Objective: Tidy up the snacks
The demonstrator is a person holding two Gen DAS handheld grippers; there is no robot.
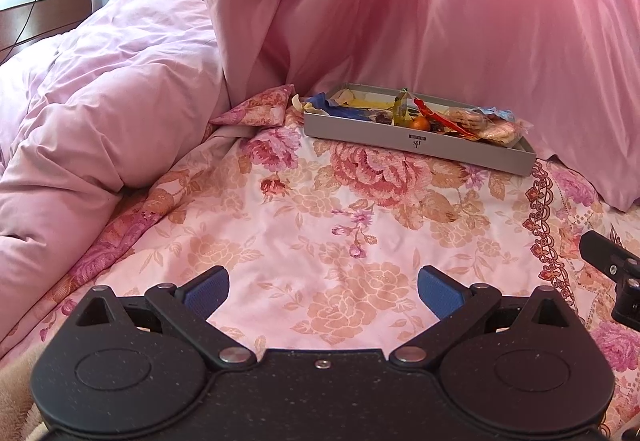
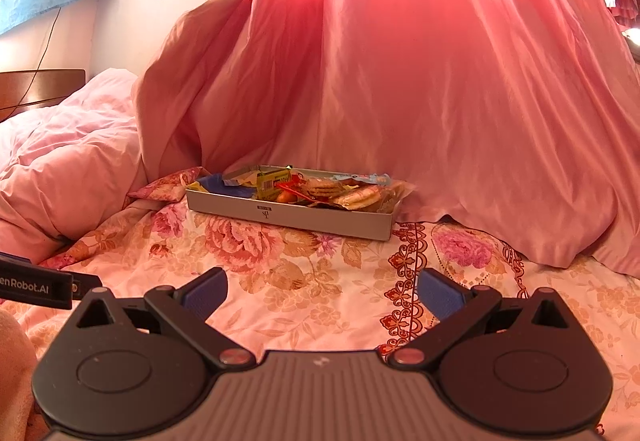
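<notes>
Grey cardboard forms the shallow snack box [image 1: 420, 143] lying on the floral bedsheet [image 1: 320, 209], at about twelve o'clock from the left claw [image 1: 323, 291] and roughly eleven o'clock from the right claw [image 2: 322, 291]. Its far side sits against the pink curtain [image 2: 400, 81]. Wrapped snacks fill the box: round biscuits in clear wrap [image 2: 360, 195] toward its three o'clock end, a yellow packet [image 2: 272, 181] near the middle, a small orange sweet [image 1: 421, 124], and a blue wrapper [image 1: 332, 103] at its nine o'clock end, hanging over the rim. A rumpled pink duvet [image 1: 100, 113] lies at ten o'clock. Both claws hover over the sheet, well apart from the box, blue pads [image 1: 208, 291] spread wide with nothing between them. Part of the right device shows at three o'clock in the left view.
</notes>
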